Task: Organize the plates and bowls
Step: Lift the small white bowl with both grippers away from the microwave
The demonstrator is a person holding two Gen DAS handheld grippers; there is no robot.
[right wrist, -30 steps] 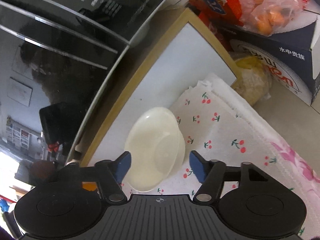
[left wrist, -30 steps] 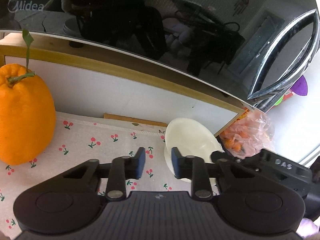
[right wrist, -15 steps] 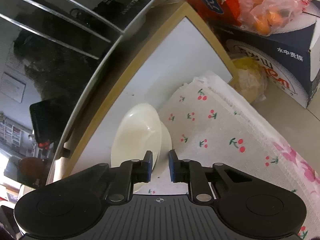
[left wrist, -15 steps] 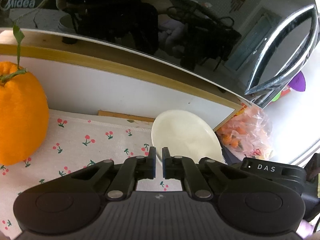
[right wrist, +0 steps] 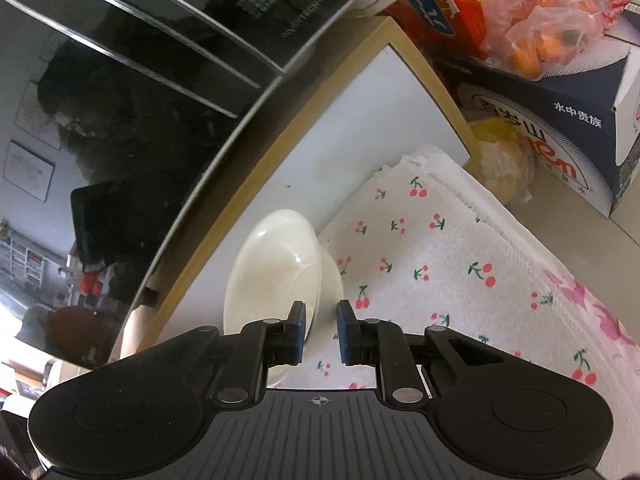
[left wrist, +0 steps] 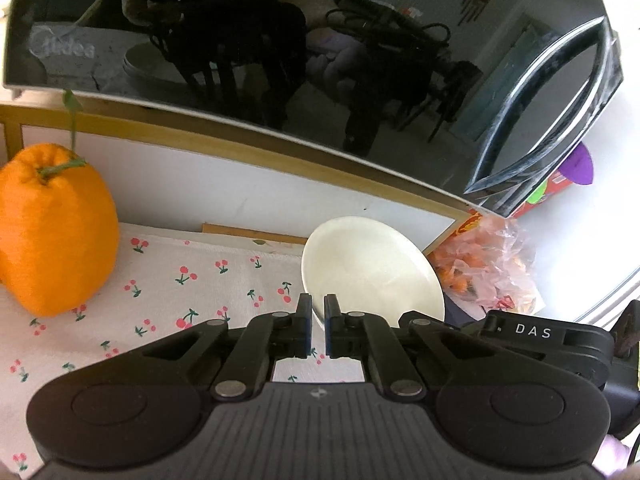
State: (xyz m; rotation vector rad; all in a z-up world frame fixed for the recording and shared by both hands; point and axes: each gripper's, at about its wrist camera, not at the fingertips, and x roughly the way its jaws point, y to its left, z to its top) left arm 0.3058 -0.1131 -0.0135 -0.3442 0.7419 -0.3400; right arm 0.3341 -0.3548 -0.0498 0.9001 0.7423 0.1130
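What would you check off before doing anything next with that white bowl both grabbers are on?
1. left gripper closed on the white bowl rim: ok, narrow gap with the rim in it.
2. right gripper closed on the bowl's foot: cannot tell, its gap looks wider.
3. Bowl tilted on edge over the cherry-print cloth: ok.
4. Bowl clear of the orange: ok, well apart.
5. Room behind, toward the white panel: not ok, bowl sits close.
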